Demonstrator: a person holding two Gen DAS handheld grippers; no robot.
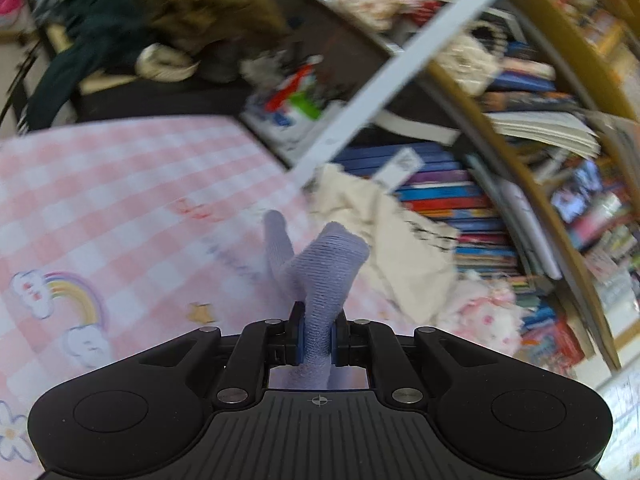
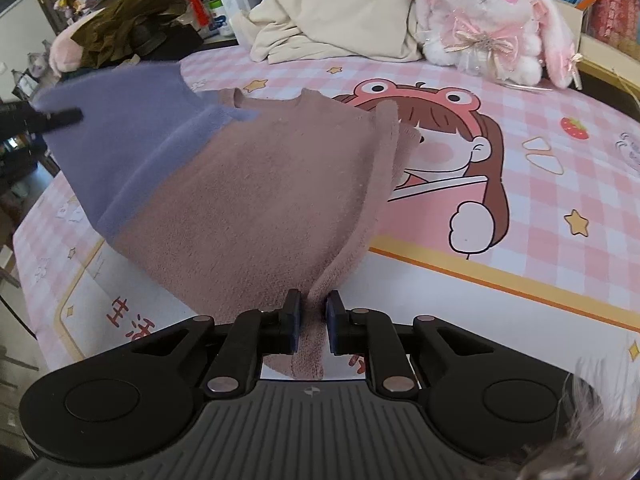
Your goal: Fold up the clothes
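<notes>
A knit sweater (image 2: 248, 192), dusty pink with a lavender part, hangs stretched above the pink checked bed sheet (image 2: 540, 184). My right gripper (image 2: 313, 320) is shut on its pink edge. My left gripper (image 1: 318, 340) is shut on the lavender knit (image 1: 324, 280), which sticks up in two folds between the fingers. In the right wrist view the left gripper's fingers (image 2: 60, 116) show as a dark shape at the far left, pinching the lavender end. The sweater's far side is hidden.
A cream garment (image 2: 332, 20) and a white-and-pink plush rabbit (image 2: 496, 16) lie at the bed's far edge. An olive garment (image 2: 132, 20) sits at the back left. Shelves of books (image 1: 460, 208) stand beside the bed. The sheet carries a cartoon girl print (image 2: 452, 148).
</notes>
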